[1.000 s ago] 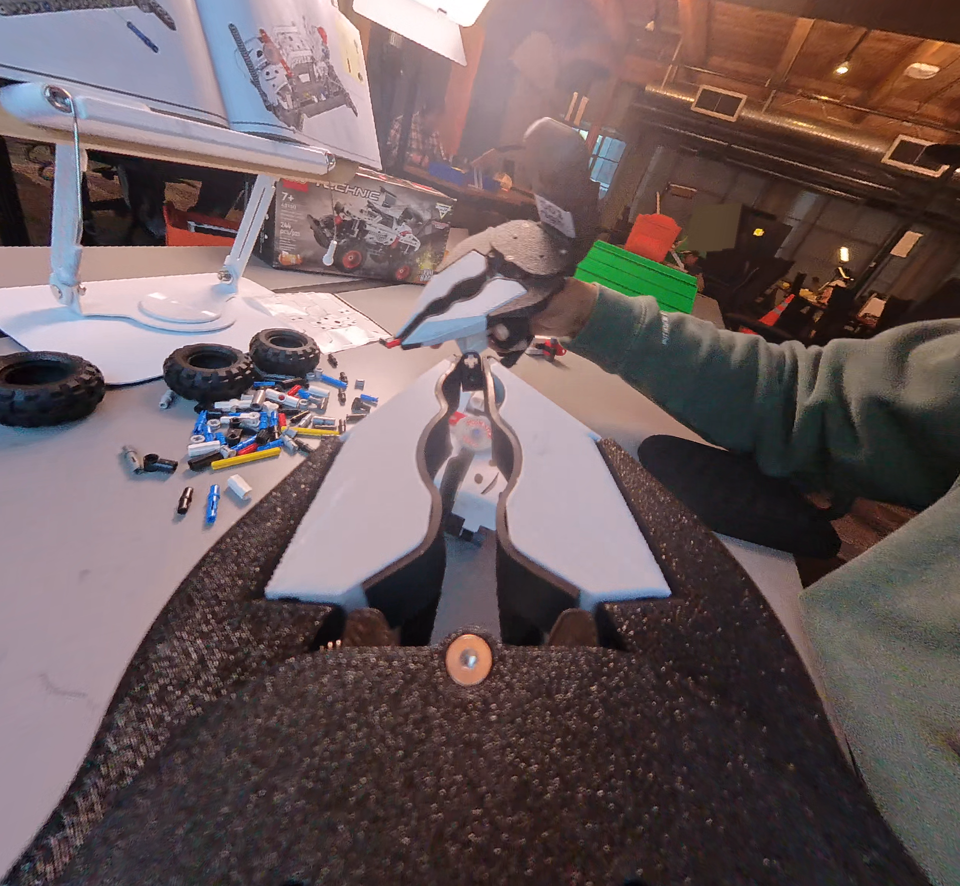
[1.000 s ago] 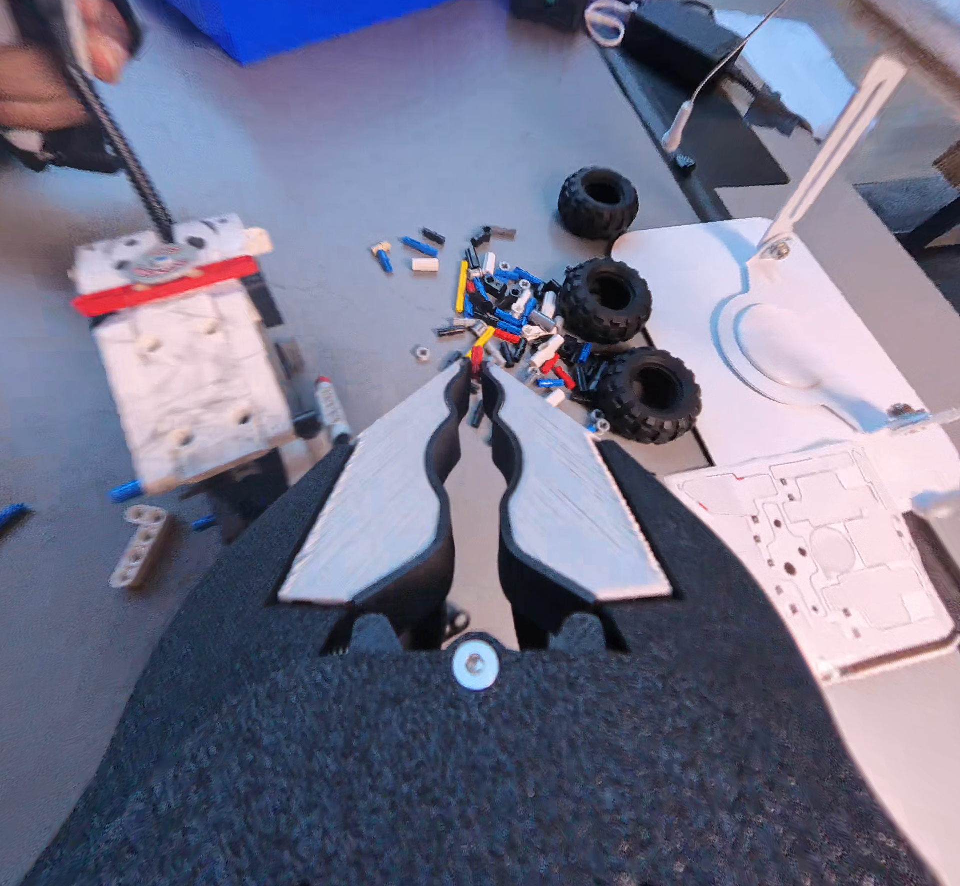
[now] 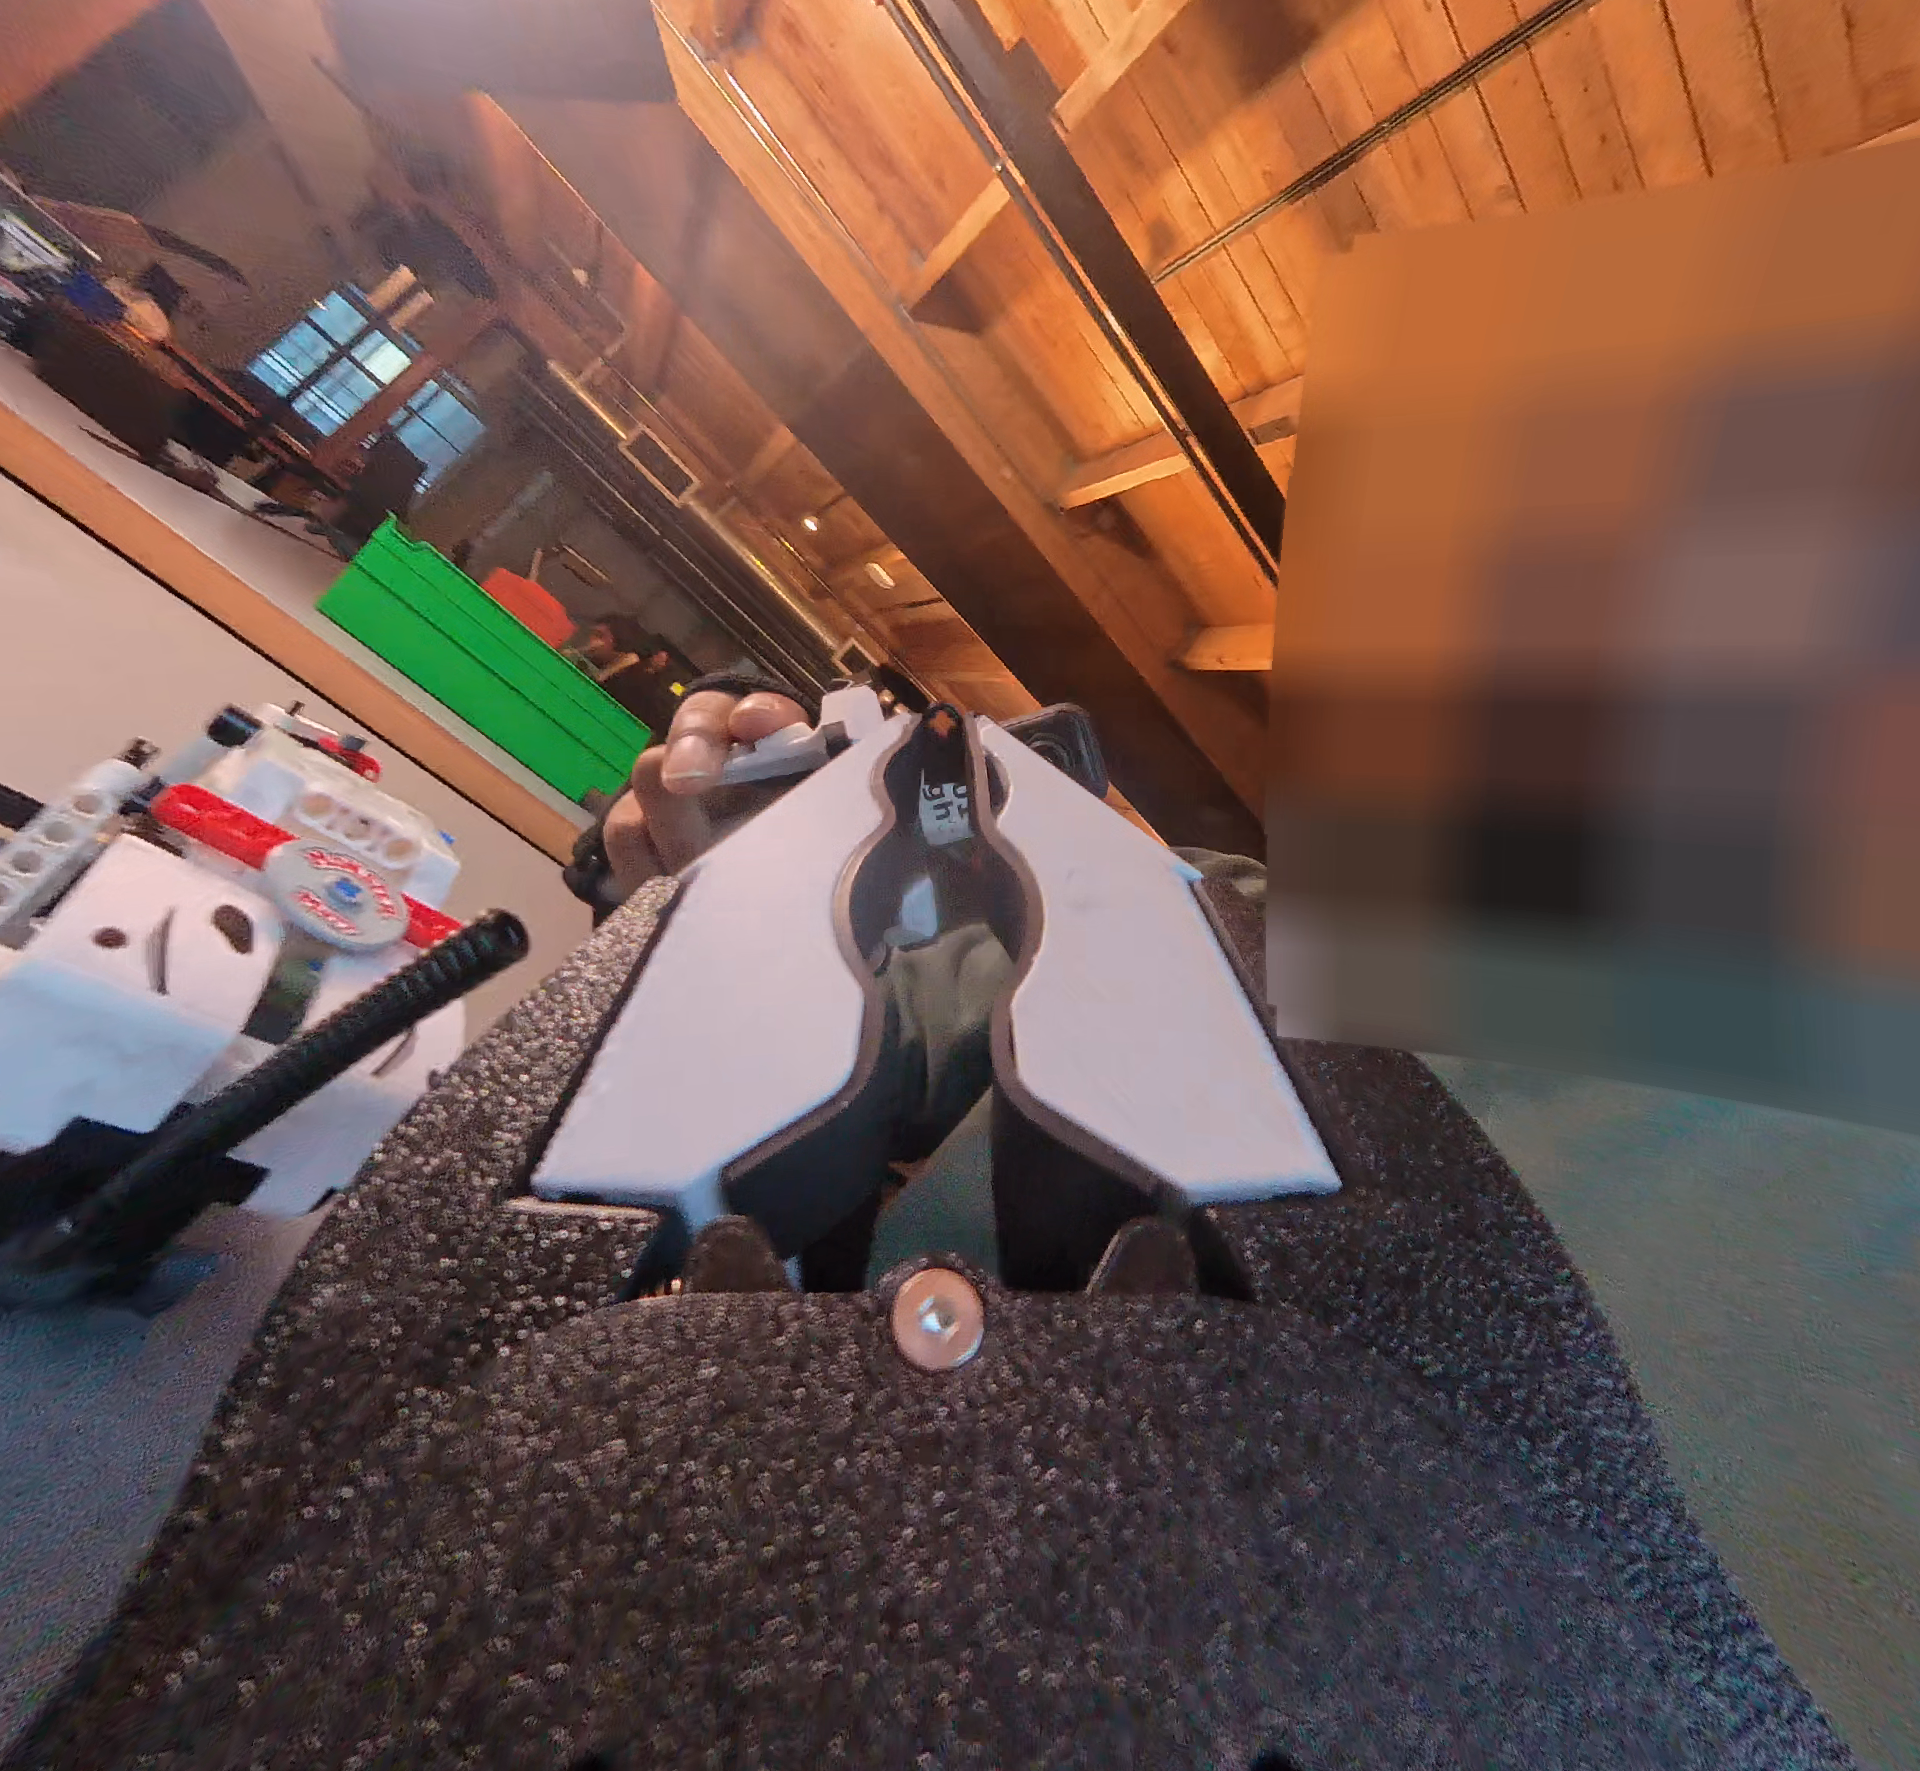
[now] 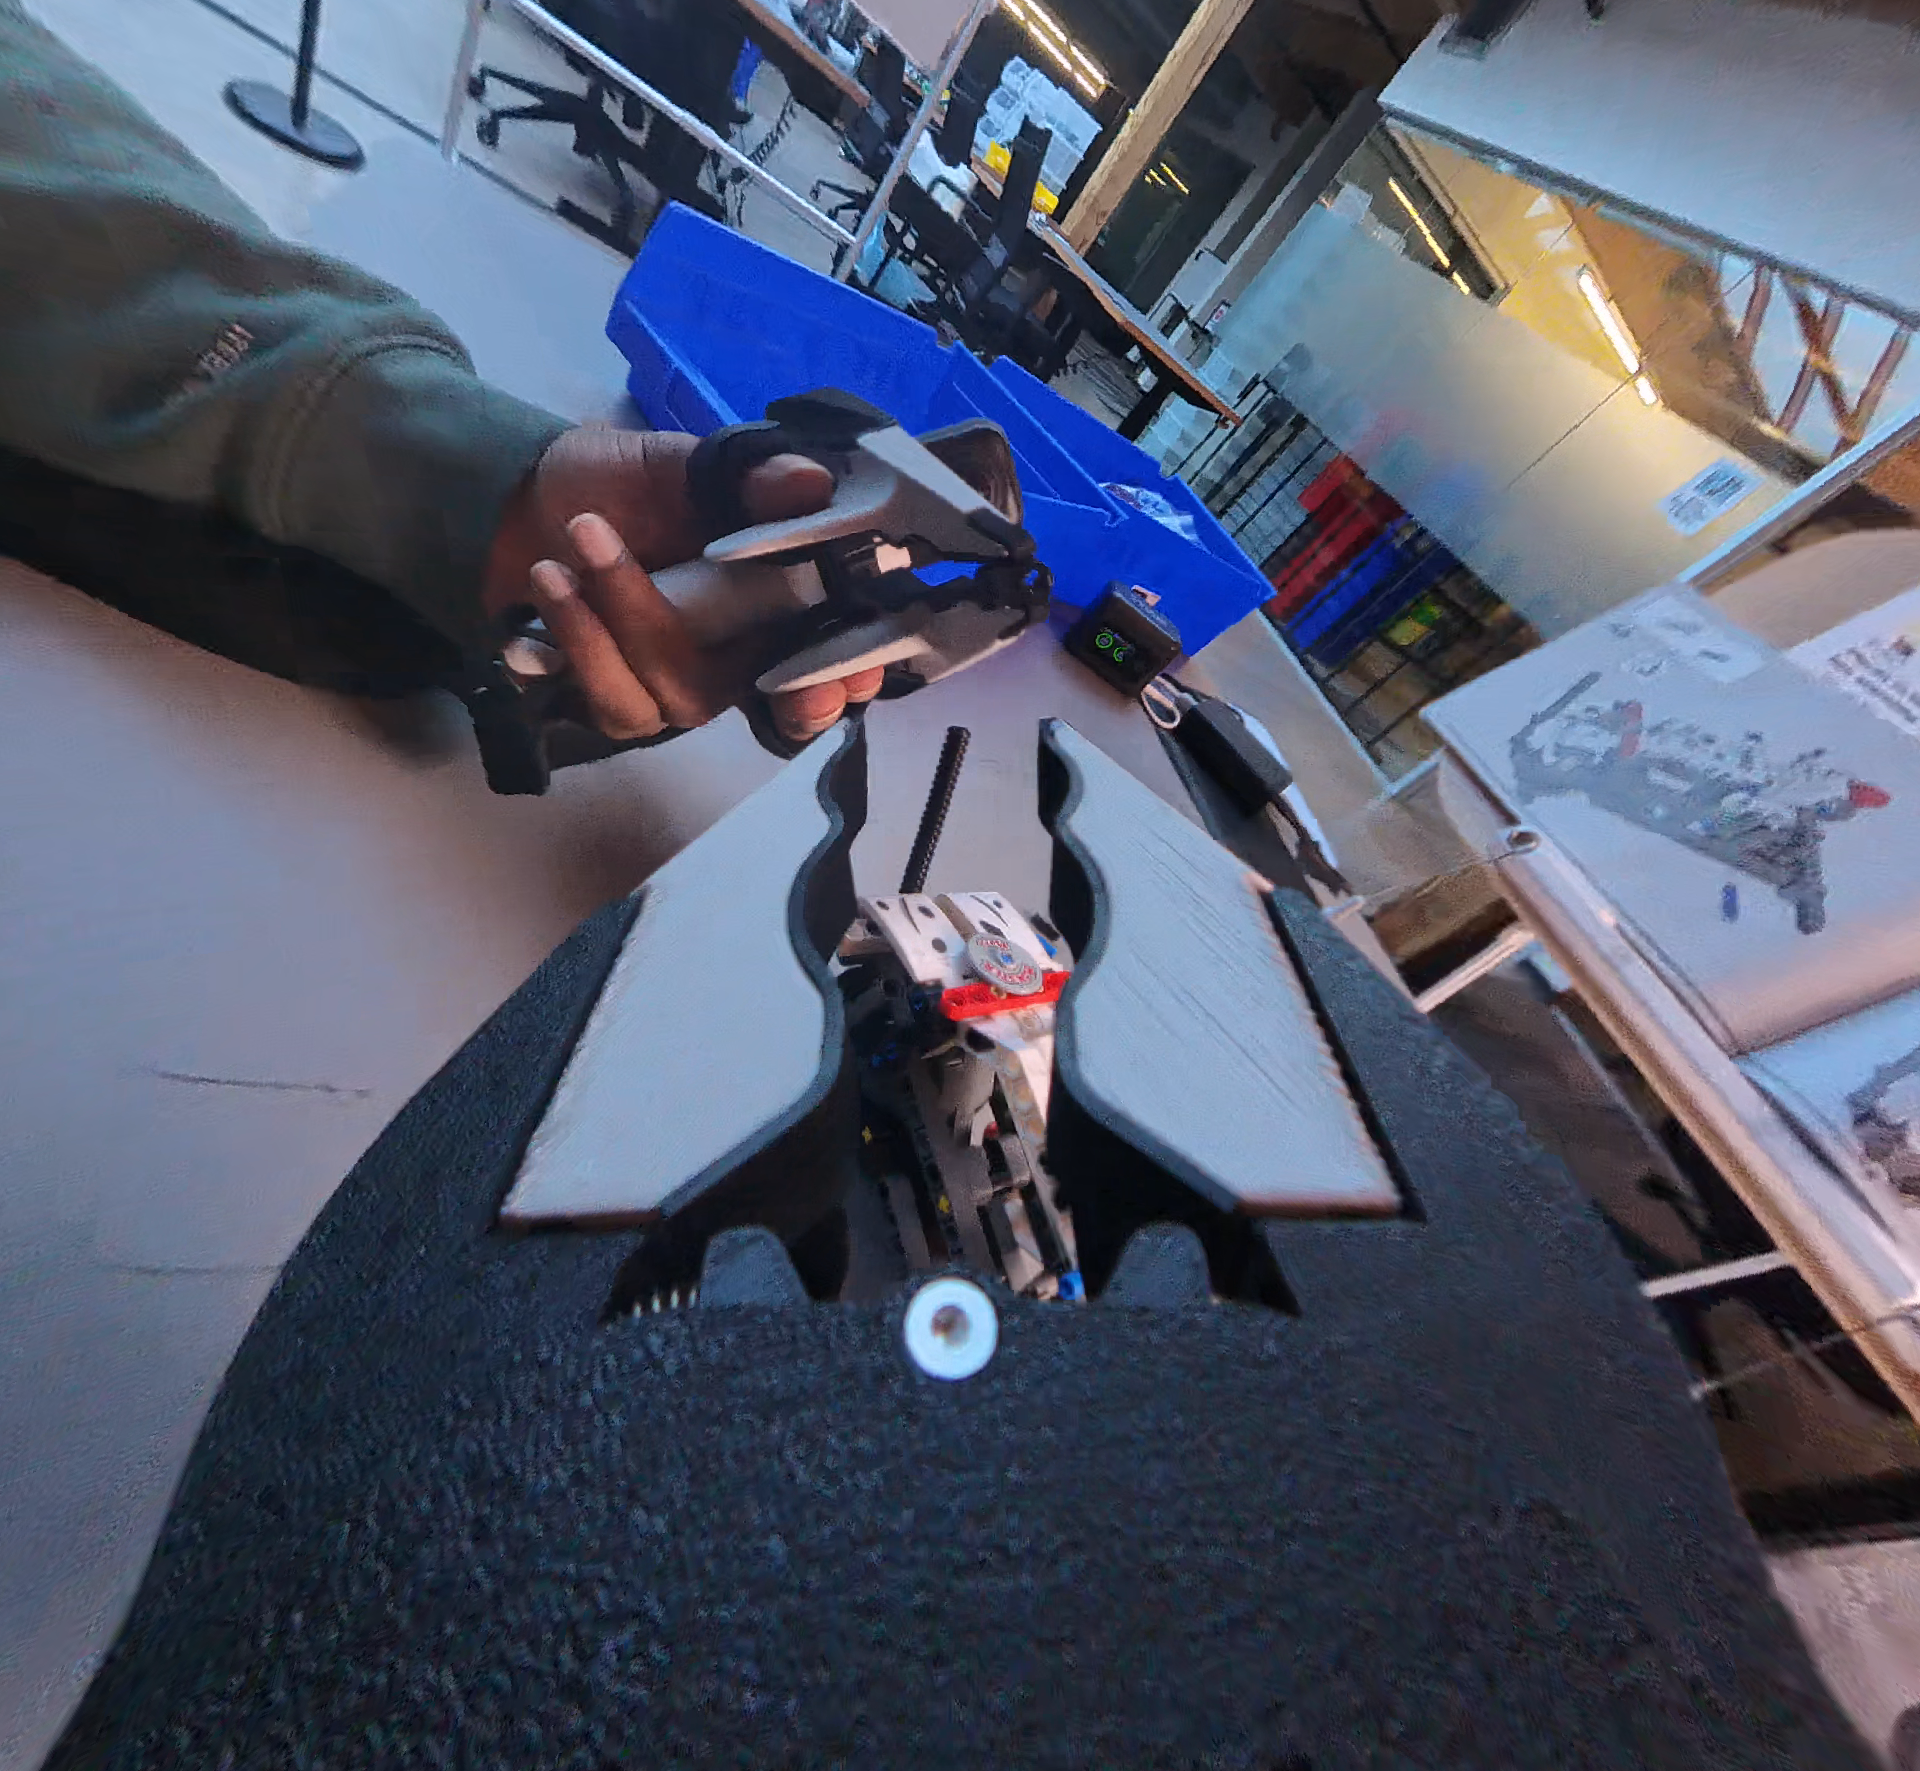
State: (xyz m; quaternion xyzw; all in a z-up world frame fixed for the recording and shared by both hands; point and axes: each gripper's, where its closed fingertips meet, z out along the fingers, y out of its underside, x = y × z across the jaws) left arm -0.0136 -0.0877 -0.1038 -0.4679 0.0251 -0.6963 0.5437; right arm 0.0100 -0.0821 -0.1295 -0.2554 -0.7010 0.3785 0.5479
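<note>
Between the spread fingers of the right gripper (image 4: 951,755), a white brick-built toy truck (image 4: 971,1015) is sitting. Left gripper (image 3: 943,722) is pressing shut, empty, with the truck lying at its left.

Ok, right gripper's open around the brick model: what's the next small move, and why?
Likely close the right gripper gently on the white brick model: its fingers stand apart on either side of the body, apparently not clamping it, with the black ribbed rod rising between the tips. The left gripper, shut, is held away, so nothing visibly steadies the model.
</note>
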